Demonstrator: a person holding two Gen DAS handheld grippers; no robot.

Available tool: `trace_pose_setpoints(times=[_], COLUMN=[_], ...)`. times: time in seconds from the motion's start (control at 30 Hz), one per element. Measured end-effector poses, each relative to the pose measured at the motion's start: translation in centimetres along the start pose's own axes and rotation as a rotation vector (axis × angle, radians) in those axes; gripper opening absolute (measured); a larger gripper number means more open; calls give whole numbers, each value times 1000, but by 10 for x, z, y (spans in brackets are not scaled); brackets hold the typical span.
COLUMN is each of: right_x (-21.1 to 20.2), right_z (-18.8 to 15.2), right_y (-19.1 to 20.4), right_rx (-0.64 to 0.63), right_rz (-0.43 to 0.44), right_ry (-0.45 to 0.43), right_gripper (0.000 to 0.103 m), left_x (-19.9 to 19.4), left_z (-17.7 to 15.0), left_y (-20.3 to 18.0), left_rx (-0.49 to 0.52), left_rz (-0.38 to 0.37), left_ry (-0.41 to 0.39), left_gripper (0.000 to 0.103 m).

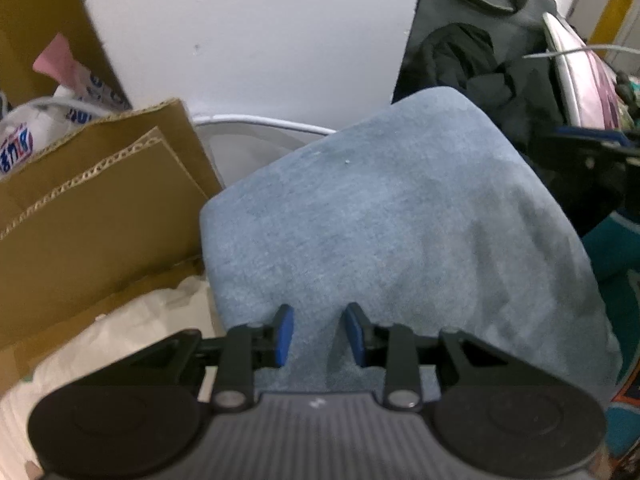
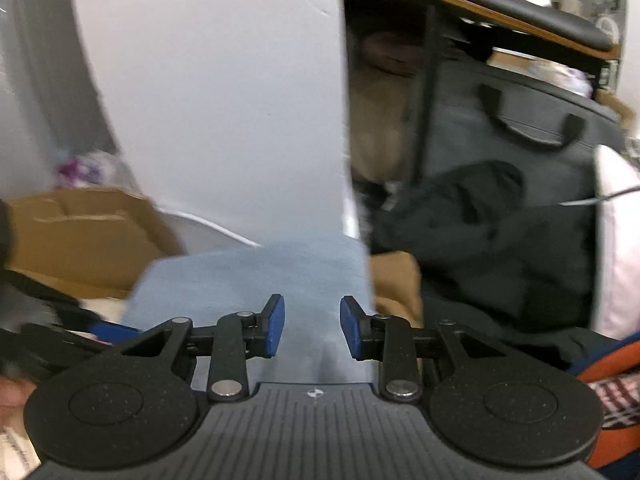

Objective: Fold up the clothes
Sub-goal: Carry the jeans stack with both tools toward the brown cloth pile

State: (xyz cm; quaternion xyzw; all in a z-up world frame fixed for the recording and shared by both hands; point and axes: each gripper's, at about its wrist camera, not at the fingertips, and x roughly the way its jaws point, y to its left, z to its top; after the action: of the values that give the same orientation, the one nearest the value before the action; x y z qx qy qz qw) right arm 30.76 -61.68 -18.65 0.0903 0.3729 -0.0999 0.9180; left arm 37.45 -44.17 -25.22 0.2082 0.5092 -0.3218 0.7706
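Both grippers over the folded light-blue cloth, jaws part open, nothing pinched.

Left gripper (image 1: 316, 334): blue pads stand apart with a clear gap; the light-blue cloth (image 1: 400, 220) lies directly beneath and ahead of them, spreading up and to the right as a smooth folded slab with a rounded far edge. Cloth fills the gap between the pads, but neither pad presses on it. Cardboard box (image 1: 100, 200) just beside the cloth's left edge; white wall panel (image 1: 248, 32) behind; black garment (image 1: 480, 68) at upper right. Right gripper (image 2: 312, 330): pads likewise parted, empty; view blurred. The same cloth (image 2: 256, 276) shows below and beyond the tips, its right edge close to the right pad. Dark clothing (image 2: 480, 232) lies to the right.
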Motion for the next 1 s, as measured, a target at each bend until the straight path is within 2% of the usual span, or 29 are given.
trace_pose_setpoints(times=[0.13, 0.3, 0.57, 0.77, 1.0], right_x=[22, 62, 97, 122, 123], right_z=[-9, -26, -6, 3, 1], right_y=[13, 16, 16, 5, 9], right_rx=[-48, -30, 7, 96, 51], right_rz=[-29, -37, -61, -32, -26], right_ry=[40, 109, 112, 142, 150], right_gripper=[37, 36, 36, 36, 37], left_x=[1, 4, 9, 10, 7], left_z=[1, 3, 7, 7, 5], left_y=[0, 0, 1, 2, 1], left_rx=[-1, 10, 6, -4, 1], left_rz=[11, 11, 18, 14, 17], left_ry=[2, 9, 7, -4, -12], left_gripper=[36, 37, 38, 38, 38])
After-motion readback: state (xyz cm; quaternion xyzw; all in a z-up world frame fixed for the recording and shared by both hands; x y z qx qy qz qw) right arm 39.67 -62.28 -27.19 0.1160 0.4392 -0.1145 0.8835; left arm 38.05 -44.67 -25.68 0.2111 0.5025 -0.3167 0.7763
